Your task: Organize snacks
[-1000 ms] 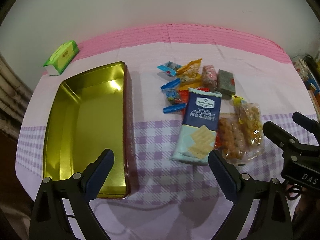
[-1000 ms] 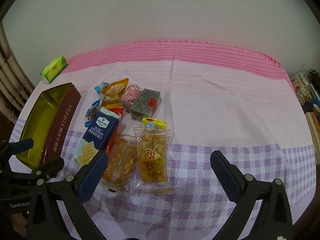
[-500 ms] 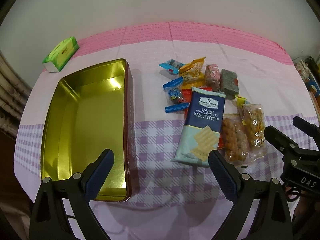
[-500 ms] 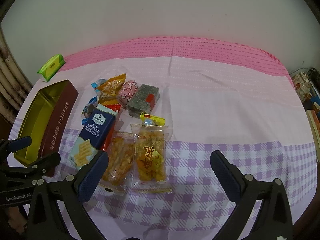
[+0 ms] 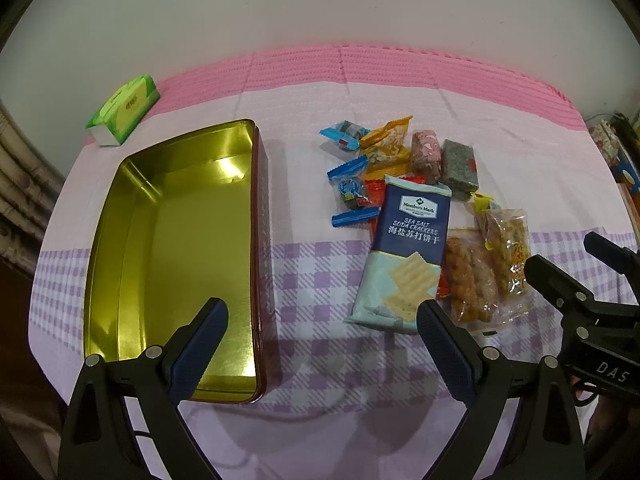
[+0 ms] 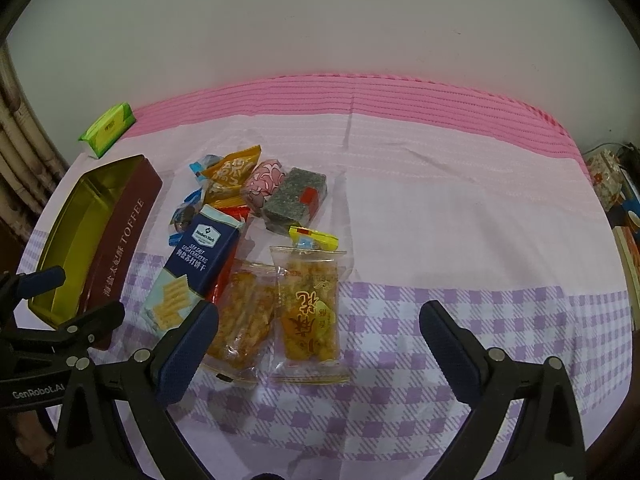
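Observation:
An open gold-lined toffee tin [image 5: 168, 248] with dark red walls [image 6: 120, 236] lies empty at the left. A pile of snacks lies to its right: a blue soda cracker pack [image 5: 408, 248] [image 6: 196, 268], two clear bags of orange fried snacks [image 5: 492, 264] [image 6: 308, 312], a grey bar [image 6: 296, 200], a pink wrapped sweet [image 6: 264, 186], an orange packet [image 5: 388, 148] and small blue candies [image 5: 348, 188]. My left gripper [image 5: 324, 320] is open and empty, above the tin's near right edge. My right gripper [image 6: 320, 328] is open and empty, above the fried snack bags.
A green tissue pack [image 5: 124, 110] lies at the back left near the wall. The pink and purple checked cloth [image 6: 460, 216] covers the table. Cluttered items [image 6: 616, 184] stand past the right edge.
Both views have drawn slightly nearer to the table and the snacks appear a little lower and larger. Both grippers stay open. No object on the table has moved.

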